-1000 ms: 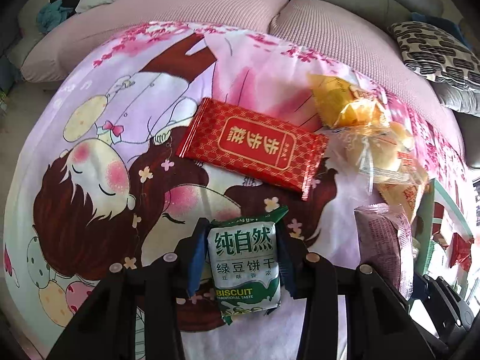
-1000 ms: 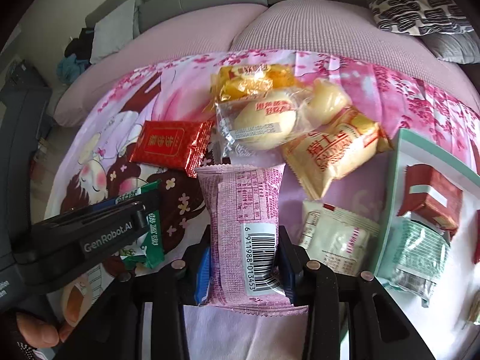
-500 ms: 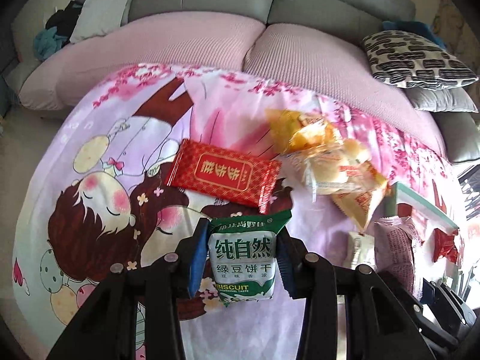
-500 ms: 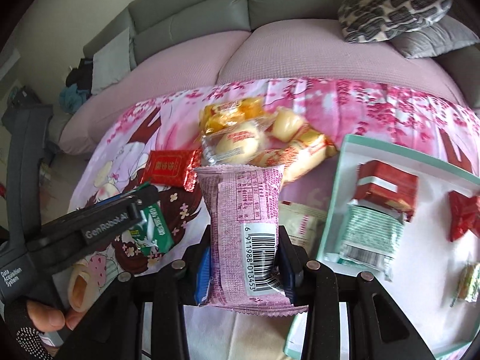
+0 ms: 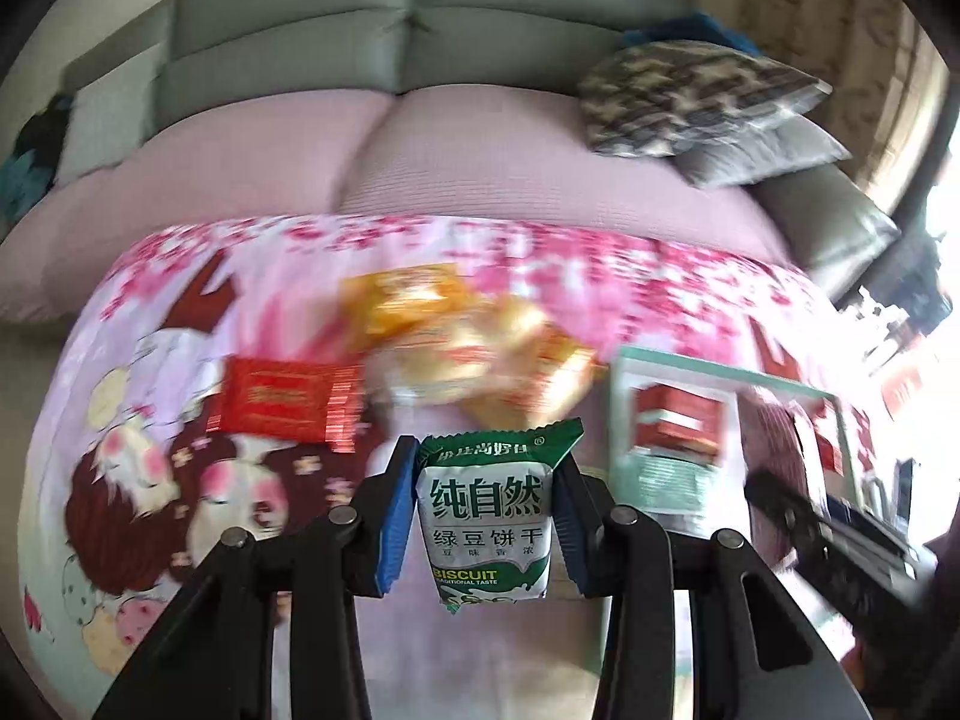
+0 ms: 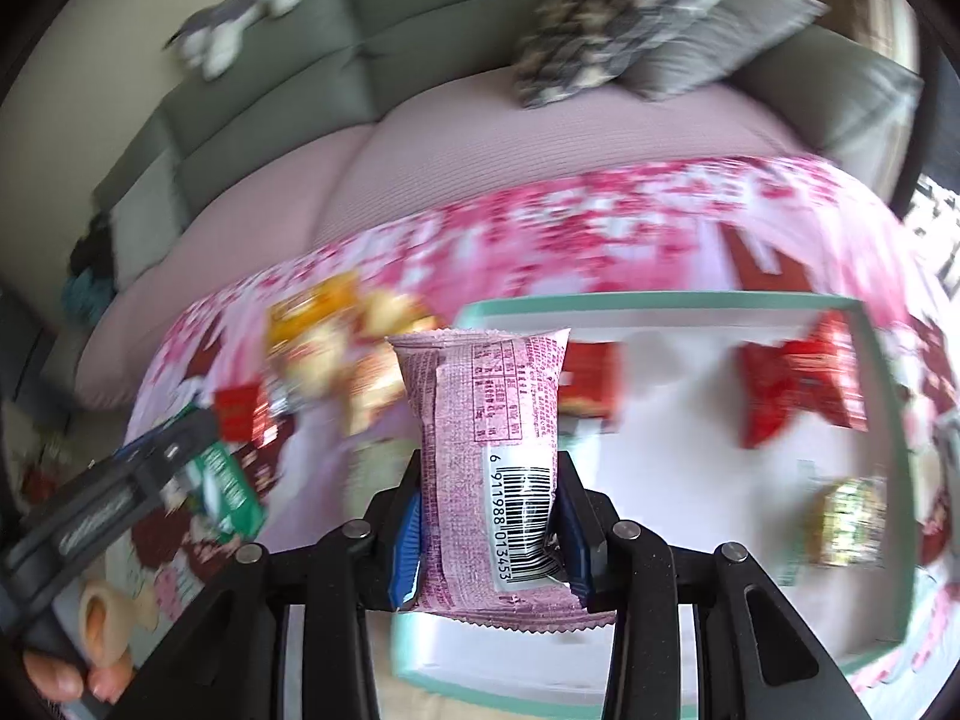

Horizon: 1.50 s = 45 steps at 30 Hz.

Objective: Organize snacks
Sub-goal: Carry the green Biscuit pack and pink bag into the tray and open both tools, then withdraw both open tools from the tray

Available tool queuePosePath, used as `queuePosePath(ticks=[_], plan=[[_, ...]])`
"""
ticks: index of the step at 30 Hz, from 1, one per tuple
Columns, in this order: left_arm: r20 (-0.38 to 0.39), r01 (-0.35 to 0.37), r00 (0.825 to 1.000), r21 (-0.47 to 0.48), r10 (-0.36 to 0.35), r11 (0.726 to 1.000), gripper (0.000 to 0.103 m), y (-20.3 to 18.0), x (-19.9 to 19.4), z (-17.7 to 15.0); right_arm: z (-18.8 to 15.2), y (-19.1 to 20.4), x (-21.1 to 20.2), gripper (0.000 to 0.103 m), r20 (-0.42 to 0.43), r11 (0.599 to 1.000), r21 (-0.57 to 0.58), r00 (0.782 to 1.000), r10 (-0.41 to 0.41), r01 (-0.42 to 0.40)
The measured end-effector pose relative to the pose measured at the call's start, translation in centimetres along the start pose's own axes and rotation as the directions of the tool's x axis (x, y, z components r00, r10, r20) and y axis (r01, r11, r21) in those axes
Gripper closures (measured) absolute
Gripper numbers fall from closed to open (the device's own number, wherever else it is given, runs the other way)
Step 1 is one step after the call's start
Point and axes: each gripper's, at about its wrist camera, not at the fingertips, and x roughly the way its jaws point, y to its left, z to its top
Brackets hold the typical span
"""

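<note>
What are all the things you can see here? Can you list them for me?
biscuit packet: one, green and white, held in the left hand-held gripper
wafer packet: one, pink with a barcode, held in the right hand-held gripper
tray: one, white with a mint-green rim, on the right of the cloth
snacks in the tray: several, mostly red, blurred
red packet: one, lying on the cloth, left side
yellow packets: a small pile, middle of the cloth
cartoon cloth: one, pink, under everything
sofa: one, grey, behind
pillows: two, patterned and grey, on the sofa
left hand-held gripper: black, shut
right hand-held gripper: black, shut
</note>
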Motion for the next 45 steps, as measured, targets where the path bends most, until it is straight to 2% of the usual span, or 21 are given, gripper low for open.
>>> queuePosePath(ticks=[4,10,17,29,37,40,45], plan=[[-0.016,0.071,0.997,0.094,-0.070,0.993,0.060,-3.9,0.2,-0.6,0.4,-3.8,-1.0,0.062,0.024,0.995,0.088,0.998,-0.057,0.054],[-0.065,0.157,0.987,0.200,-0.147,0.967,0.060,-8.9,0.7,-2.0,0.3,-8.1,-2.3,0.062,0.044,0.979,0.175,0.992,-0.119,0.109],[-0.122,0.180,0.981,0.253,-0.153,0.951,0.060,-11.9,2.5,-4.0,-0.3,-9.9,-2.7,0.062,0.027,0.970,0.207,0.990,-0.140,0.131],[-0.175,0.176,0.976,0.277,-0.131,0.945,0.060,-13.5,5.1,-5.5,-0.8,-9.6,-1.0,0.062,-0.043,0.973,0.176,0.989,-0.144,0.150],[-0.167,0.162,0.979,0.272,-0.119,0.949,0.059,-13.6,5.7,-5.6,-1.1,-9.5,-0.1,0.060,-0.085,0.975,0.169,0.988,-0.128,0.141],[-0.168,0.167,0.978,0.261,-0.126,0.951,0.052,-13.4,5.5,-5.5,-1.2,-9.9,0.1,0.059,-0.100,0.972,0.183,0.986,-0.131,0.148],[-0.146,0.159,0.982,0.263,-0.124,0.952,0.049,-13.3,4.7,-5.3,-1.1,-10.3,-0.3,0.056,-0.090,0.970,0.201,0.988,-0.125,0.141]])
